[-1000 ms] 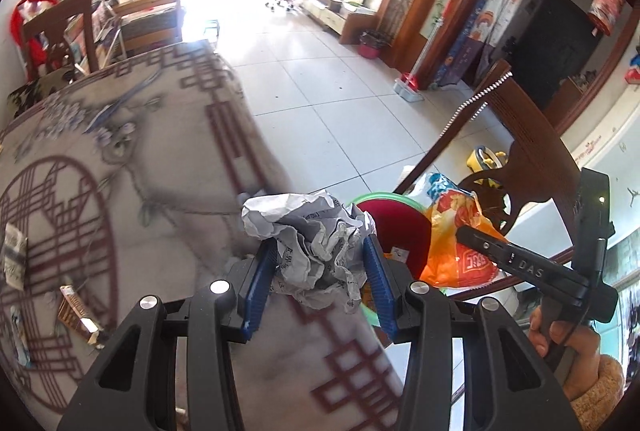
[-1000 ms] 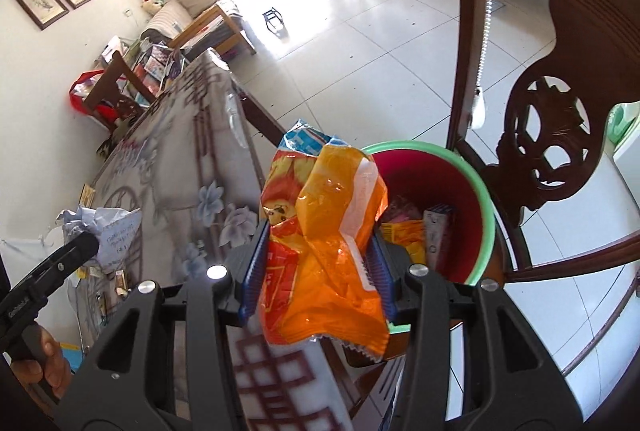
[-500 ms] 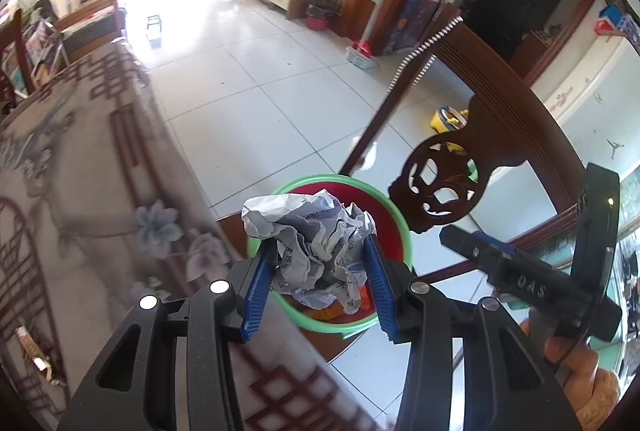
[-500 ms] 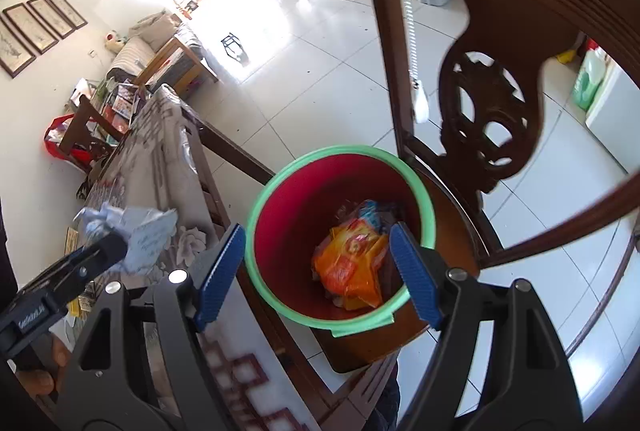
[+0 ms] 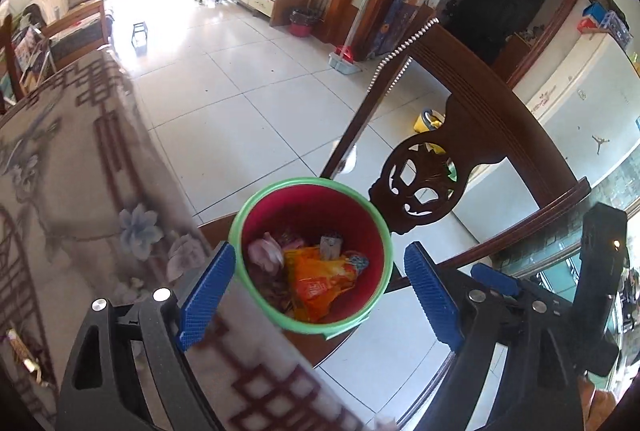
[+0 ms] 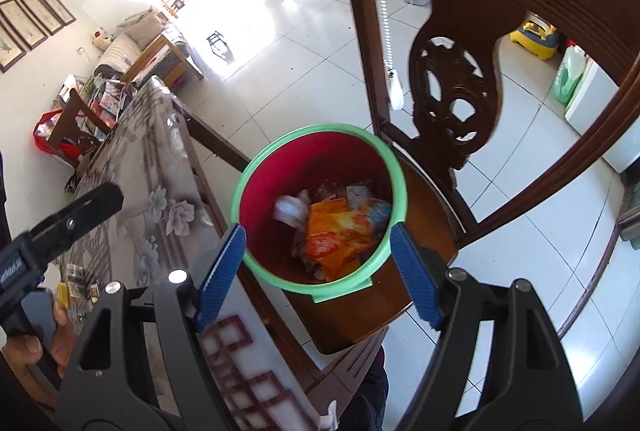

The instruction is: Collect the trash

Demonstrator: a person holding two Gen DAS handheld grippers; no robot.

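Note:
A red bin with a green rim stands on a wooden chair seat beside the table. Inside lie an orange snack bag, a crumpled paper ball and other wrappers. My left gripper is open and empty just above the bin. My right gripper is open and empty above the bin too. The left gripper also shows at the left edge of the right wrist view.
The table with a patterned cloth lies to the left, with small wrappers on it. The carved chair back rises right behind the bin. White tiled floor stretches beyond.
The right gripper opened and dropped the orange bag into the bin. Then the left gripper moved over the bin, opened, and the paper ball fell in.

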